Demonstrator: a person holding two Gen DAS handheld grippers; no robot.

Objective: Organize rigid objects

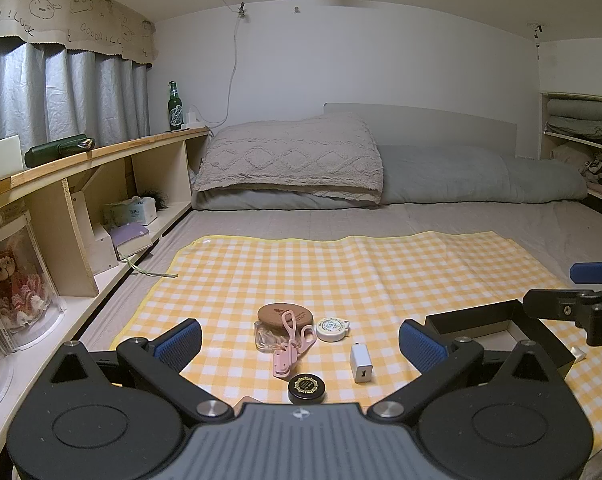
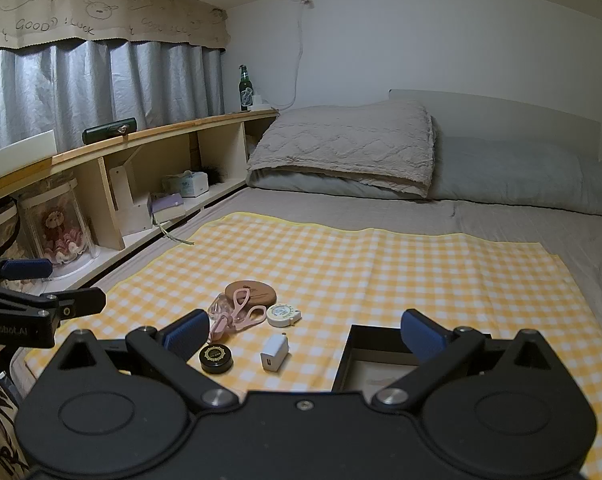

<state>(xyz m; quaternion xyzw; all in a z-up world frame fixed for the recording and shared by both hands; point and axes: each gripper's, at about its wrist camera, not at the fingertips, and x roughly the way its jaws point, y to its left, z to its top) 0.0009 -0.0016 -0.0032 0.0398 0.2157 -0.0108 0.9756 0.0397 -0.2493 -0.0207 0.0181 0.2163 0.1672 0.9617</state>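
On the yellow checked mat (image 1: 341,272) lie a pink eyelash curler (image 1: 289,342) across a glass jar with a cork lid (image 1: 279,316), a round white tape measure (image 1: 332,329), a white charger cube (image 1: 360,363) and a small black round tin (image 1: 307,388). A black open box (image 1: 497,330) sits to their right. My left gripper (image 1: 301,344) is open, hovering just short of these items. My right gripper (image 2: 305,338) is open too, with the charger cube (image 2: 275,353) and black tin (image 2: 217,358) between its fingers' lines and the black box (image 2: 365,364) under its right finger.
A wooden shelf unit (image 1: 101,184) runs along the left with a green bottle (image 1: 175,106), a tissue box and books. Pillows and a folded blanket (image 1: 293,160) lie at the far end of the bed. Bare mat stretches beyond the items.
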